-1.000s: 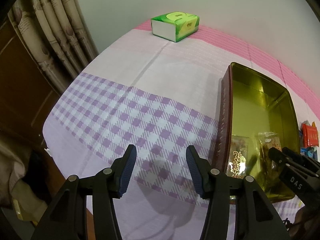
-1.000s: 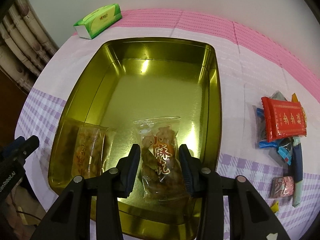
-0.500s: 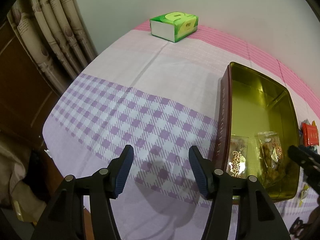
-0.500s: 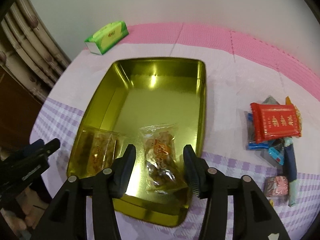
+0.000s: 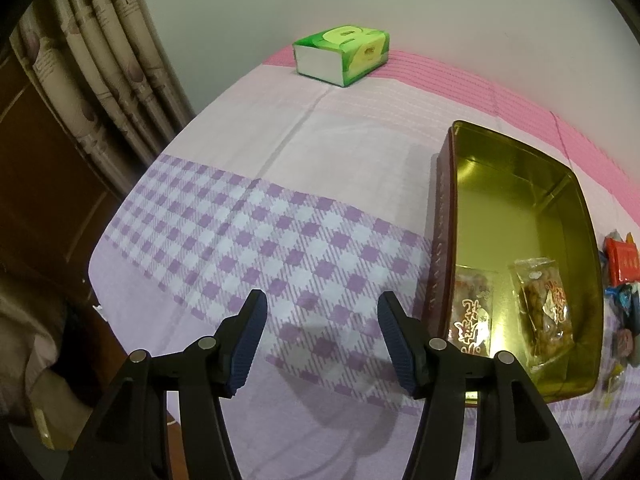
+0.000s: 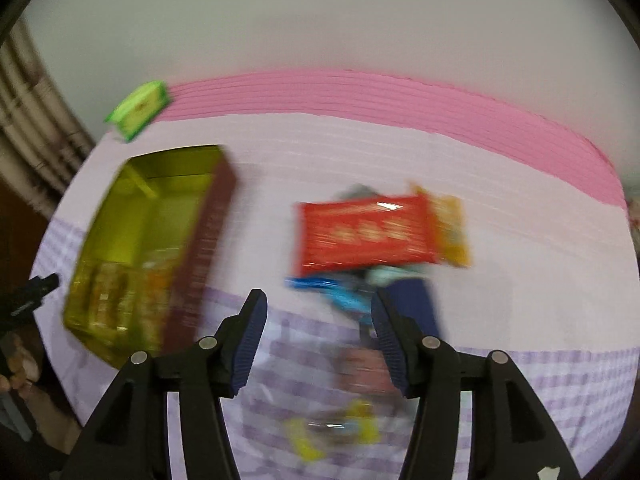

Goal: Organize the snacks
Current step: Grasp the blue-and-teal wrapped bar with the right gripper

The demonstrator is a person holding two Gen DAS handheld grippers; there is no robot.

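Observation:
A gold tin tray [image 5: 516, 216] with dark red sides lies on the cloth, with two clear snack packs [image 5: 546, 300] in its near end. My left gripper [image 5: 318, 340] is open and empty over the checked cloth, left of the tray. In the blurred right wrist view the tray [image 6: 132, 216] is at left. A pile of loose snacks, topped by a red pack [image 6: 364, 232], lies ahead. My right gripper [image 6: 316, 340] is open and empty, just short of the pile, above a blurred small wrapped snack [image 6: 360, 364].
A green tissue box [image 5: 342, 54] stands at the far edge by the wall, and it also shows in the right wrist view [image 6: 140, 110]. Curtains [image 5: 100, 64] hang at left. The table's left edge drops off near a dark wooden panel [image 5: 36, 184].
My right gripper let go of the snack pack in the tray, opened, pulled back and swung right toward the loose snack pile. My left gripper barely moved.

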